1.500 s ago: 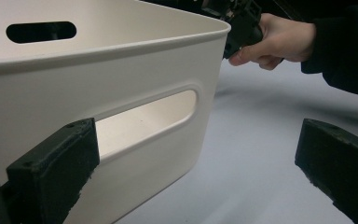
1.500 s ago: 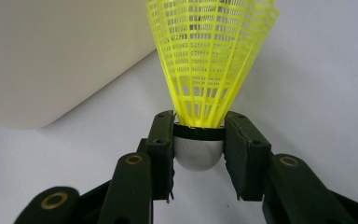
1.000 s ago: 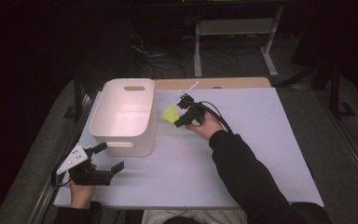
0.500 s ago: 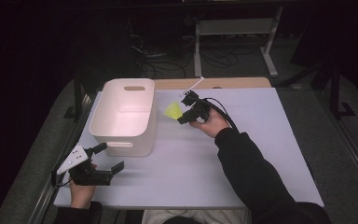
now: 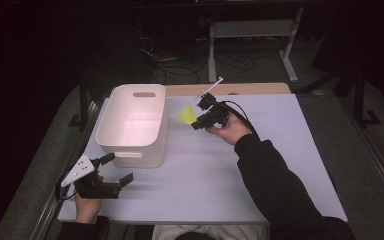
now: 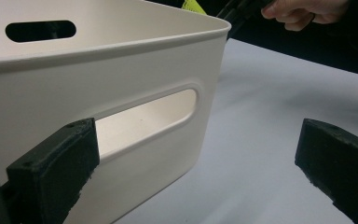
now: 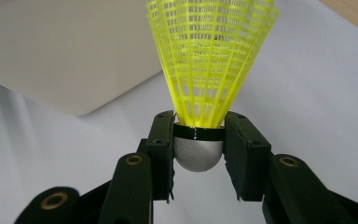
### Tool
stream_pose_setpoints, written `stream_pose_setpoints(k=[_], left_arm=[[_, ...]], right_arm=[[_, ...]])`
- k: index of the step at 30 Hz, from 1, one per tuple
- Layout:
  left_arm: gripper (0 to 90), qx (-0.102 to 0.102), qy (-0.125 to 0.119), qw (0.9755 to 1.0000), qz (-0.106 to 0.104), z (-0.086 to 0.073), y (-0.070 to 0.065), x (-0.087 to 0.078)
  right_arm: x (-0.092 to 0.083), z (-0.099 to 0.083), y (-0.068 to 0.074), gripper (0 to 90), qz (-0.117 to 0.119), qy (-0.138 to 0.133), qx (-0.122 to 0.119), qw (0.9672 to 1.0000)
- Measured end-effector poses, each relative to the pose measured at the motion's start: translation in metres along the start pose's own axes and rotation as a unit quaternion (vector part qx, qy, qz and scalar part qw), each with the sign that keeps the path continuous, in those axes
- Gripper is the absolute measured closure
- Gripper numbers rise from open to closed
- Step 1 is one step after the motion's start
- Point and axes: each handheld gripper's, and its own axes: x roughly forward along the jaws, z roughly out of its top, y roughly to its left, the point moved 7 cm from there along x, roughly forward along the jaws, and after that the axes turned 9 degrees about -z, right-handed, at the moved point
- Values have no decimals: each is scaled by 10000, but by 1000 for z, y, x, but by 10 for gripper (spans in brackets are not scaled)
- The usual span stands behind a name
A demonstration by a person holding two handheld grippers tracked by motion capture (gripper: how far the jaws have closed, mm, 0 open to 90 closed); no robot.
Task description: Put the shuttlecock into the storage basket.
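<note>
A yellow shuttlecock (image 7: 209, 60) with a white cork head sits between the jaws of my right gripper (image 7: 199, 149), which is shut on the cork. From above, that gripper (image 5: 196, 118) holds the shuttlecock (image 5: 185, 115) in the air just right of the white bin (image 5: 111, 135), skirt toward the bin. My left gripper (image 5: 115, 168) rests near the table's front left corner, open, with nothing between its jaws. It faces the bin's near wall (image 6: 135, 154) with its slot handle. The shuttlecock's skirt (image 6: 193, 5) peeks over the bin's rim.
The white table top (image 5: 260, 165) is bare to the right of the bin. A strip of wood (image 5: 250, 89) runs along its far edge. Beyond it stands a metal frame (image 5: 252, 30) with cables on a dark floor.
My right gripper has risen a little with the shuttlecock, staying beside the bin's right wall. The left gripper has kept still.
</note>
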Motion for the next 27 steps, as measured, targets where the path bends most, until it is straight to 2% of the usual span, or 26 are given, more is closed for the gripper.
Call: stream_pose_setpoints(k=[11,27], left_arm=[[0,-5,8,10000,6,0,0,0],[0,-2,4,10000,11,0,0,0]], right_arm=[[-21,17,3,634,15,-244,-215,9995],[-41,40,12,634,60,-503,-358,9981]])
